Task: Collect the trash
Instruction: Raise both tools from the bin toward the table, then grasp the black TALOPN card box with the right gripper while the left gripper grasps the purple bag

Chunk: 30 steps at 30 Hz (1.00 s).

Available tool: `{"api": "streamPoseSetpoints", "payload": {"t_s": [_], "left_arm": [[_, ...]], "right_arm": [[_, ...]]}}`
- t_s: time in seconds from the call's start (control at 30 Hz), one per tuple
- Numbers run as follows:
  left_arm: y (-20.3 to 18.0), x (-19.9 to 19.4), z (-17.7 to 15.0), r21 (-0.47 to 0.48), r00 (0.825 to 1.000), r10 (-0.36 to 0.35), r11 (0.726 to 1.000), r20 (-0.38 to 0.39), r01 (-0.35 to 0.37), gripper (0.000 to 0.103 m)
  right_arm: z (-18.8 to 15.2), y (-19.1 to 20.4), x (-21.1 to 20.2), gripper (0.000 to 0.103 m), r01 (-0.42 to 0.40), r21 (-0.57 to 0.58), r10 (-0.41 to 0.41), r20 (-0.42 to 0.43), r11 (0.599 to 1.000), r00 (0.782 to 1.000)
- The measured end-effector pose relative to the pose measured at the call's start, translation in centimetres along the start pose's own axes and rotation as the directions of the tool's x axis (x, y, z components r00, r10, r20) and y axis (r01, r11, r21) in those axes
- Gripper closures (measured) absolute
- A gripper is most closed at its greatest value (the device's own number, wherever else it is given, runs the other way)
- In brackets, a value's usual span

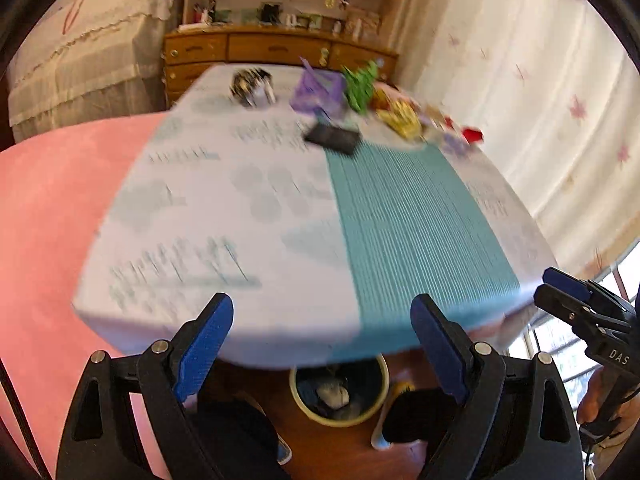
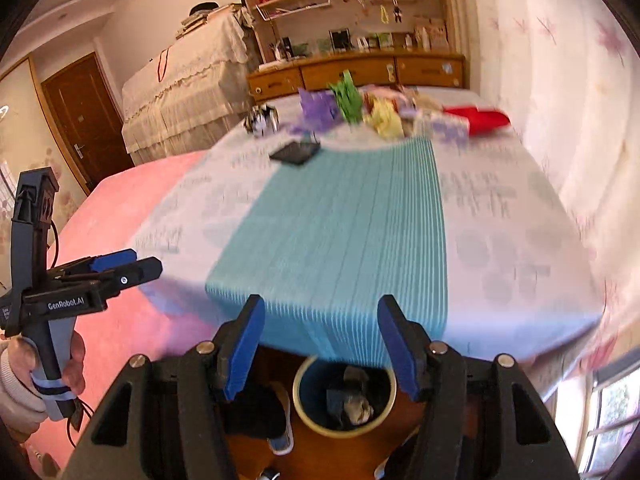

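Left gripper (image 1: 322,344): fingers (image 1: 208,344) spread wide, nothing held or touched; poised above the near edge of the table (image 1: 224,200).

Right gripper (image 2: 320,344): fingers (image 2: 244,344) likewise parted and empty, hung over the teal strip of the table cloth (image 2: 340,232).

Trash bin (image 2: 344,396): on the floor below the table's near edge, between the fingers in both wrist views; crumpled scraps already inside.

Trash (image 2: 360,108): a row of crumpled wrappers (purple, green, yellow, red) at the far end of the table, well apart from both grippers; single pieces are blurred and cannot be told apart with confidence. A dark flat item (image 2: 296,152) lies nearer.

Step judged: reach. One piece is best singled out, the fingers kept wide until it is straddled, then closed low at table level.
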<state>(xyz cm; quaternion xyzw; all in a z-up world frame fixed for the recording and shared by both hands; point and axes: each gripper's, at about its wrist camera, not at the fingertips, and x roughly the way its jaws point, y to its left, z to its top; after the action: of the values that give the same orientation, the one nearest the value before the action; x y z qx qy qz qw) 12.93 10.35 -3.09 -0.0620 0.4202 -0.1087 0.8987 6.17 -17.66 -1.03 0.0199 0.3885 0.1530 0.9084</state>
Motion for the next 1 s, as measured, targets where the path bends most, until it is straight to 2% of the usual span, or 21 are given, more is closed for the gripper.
{"api": "streamPoseSetpoints", "payload": {"t_s": [0.23,0.43,0.53,0.6,0.7,0.77,0.8,0.87,1.0], "left_arm": [[3.3,0.9,5.5,-0.015,0.999,0.053,0.999,0.015,-0.052,0.014],[5.3,3.3,9.4,0.024,0.996,0.088,0.996,-0.021,-0.087,0.014],[5.8,4.8,10.6,0.043,0.996,0.085,0.996,-0.039,-0.084,0.014],[6.1,6.0,11.3,0.053,0.996,0.078,0.996,-0.049,-0.076,0.014],[6.4,7.8,12.2,0.072,0.995,0.072,0.995,-0.066,-0.068,0.014],[6.6,9.1,12.8,0.086,0.995,0.071,0.994,-0.076,-0.065,0.014],[6.7,9.6,13.0,0.089,0.994,0.067,0.994,-0.082,-0.06,0.014],[6.9,10.6,13.4,0.09,0.994,0.055,0.995,-0.094,-0.047,0.014],[7.5,12.0,13.9,0.085,0.993,0.033,0.996,-0.111,-0.024,0.014]], "right_arm": [[6.2,1.5,3.6,0.044,-0.031,-0.062,0.03,-0.006,0.998,1.0],[12.0,2.3,10.0,0.043,-0.073,-0.095,0.068,-0.057,0.993,0.996],[14.9,2.8,14.2,0.034,-0.069,-0.135,0.059,-0.077,0.988,0.995],[16.3,3.1,16.5,0.033,-0.077,-0.161,0.063,-0.089,0.984,0.994],[17.9,3.2,20.3,0.033,-0.098,-0.184,0.073,-0.137,0.978,0.988],[18.5,3.2,22.4,0.029,-0.112,-0.211,0.077,-0.169,0.971,0.983],[18.7,3.2,23.7,0.024,-0.127,-0.234,0.083,-0.189,0.964,0.978],[18.9,3.1,25.2,0.019,-0.164,-0.263,0.105,-0.223,0.951,0.969],[18.6,2.9,26.6,0.017,-0.236,-0.304,0.151,-0.278,0.923,0.949]]}}
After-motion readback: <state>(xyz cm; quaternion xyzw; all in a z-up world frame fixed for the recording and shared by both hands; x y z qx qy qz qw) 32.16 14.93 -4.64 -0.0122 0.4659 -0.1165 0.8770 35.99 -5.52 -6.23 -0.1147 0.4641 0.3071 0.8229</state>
